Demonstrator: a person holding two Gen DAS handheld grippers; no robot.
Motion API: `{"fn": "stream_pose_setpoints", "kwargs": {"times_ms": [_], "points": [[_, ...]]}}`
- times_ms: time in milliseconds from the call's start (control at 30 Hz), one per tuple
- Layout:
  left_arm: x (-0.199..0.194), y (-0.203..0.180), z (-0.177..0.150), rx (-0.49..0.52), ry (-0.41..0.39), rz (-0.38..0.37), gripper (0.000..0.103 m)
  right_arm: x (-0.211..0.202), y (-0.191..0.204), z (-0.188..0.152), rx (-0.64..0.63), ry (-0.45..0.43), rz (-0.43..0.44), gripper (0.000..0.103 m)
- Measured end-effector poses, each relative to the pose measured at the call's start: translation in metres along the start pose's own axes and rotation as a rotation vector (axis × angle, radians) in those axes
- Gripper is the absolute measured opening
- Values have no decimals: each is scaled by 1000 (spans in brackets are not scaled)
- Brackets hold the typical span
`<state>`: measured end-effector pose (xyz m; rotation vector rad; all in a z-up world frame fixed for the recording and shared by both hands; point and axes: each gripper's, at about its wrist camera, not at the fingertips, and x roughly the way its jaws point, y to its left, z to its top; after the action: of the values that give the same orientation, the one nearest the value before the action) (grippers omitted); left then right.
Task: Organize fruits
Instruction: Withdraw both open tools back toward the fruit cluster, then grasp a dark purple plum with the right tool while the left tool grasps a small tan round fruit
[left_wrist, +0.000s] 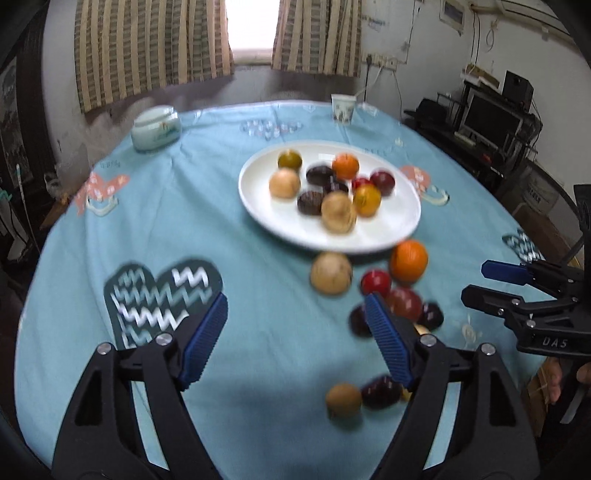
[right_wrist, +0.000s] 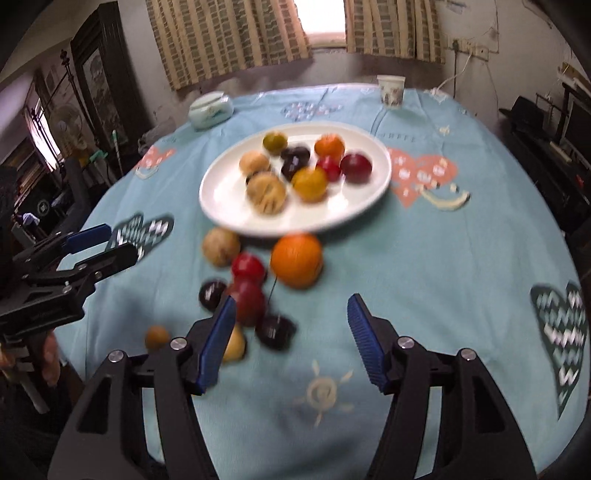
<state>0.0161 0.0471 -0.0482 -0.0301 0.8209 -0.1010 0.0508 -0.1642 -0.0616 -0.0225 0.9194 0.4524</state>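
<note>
On the table (left_wrist: 258, 369), under a light-blue cloth, the white plate (left_wrist: 384, 232) serves as the landmark. Far left of it and toward the back stands a pale lidded jar (left_wrist: 155, 127); behind the plate to the right stands a paper cup (left_wrist: 343, 107).

The left gripper (left_wrist: 295, 336) hangs in front of the plate, its blue-padded jaws spread wide with only bare cloth between them. The loose fruits lie just off its right-hand pad, none inside the gap: a tan round fruit (left_wrist: 330, 273) just in front of the plate's near rim, a small red fruit (left_wrist: 375, 282) and an orange (left_wrist: 408, 260) beside it, and darker fruits partly hidden behind the pad. Nearer the camera sit a small brown fruit (left_wrist: 343, 400) and a dark red one (left_wrist: 380, 391).

On the plate rest about ten fruits, orange, tan, dark and red.

The right gripper (right_wrist: 291, 343) is also in front of the plate, to the right of the left one, jaws parted and holding nothing. A dark fruit (right_wrist: 275, 330) lies on the cloth between the jaws near the left pad; whether it touches the pad cannot be told through the blur.
</note>
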Motion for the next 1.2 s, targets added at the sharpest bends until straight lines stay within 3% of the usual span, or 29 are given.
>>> {"fn": "stream_pose_setpoints", "kwargs": {"times_ms": [133,367,600,733,800,867,1033,1200], "points": [[6,6,-25,-14,66,-10,79,8,1,-24,2,36,-26,64],[4,14,-52,-34,129,-1,82,18,2,-34,-8,67,-27,64],[0,4,-62,4,145,-26,82,28,8,-31,-91,20,-74,64],[-1,2,-61,15,145,-33,82,37,11,-27,-95,32,-27,64],[-2,2,-61,16,145,-36,82,46,13,-22,-111,36,-14,54],[-3,2,-62,15,148,-43,82,52,16,-20,-121,29,-8,34],[-5,-1,-65,18,158,-60,82,45,15,-21,-94,53,9,32],[9,-10,-68,31,188,-87,82,22,-4,-32,-20,41,-32,32]]}}
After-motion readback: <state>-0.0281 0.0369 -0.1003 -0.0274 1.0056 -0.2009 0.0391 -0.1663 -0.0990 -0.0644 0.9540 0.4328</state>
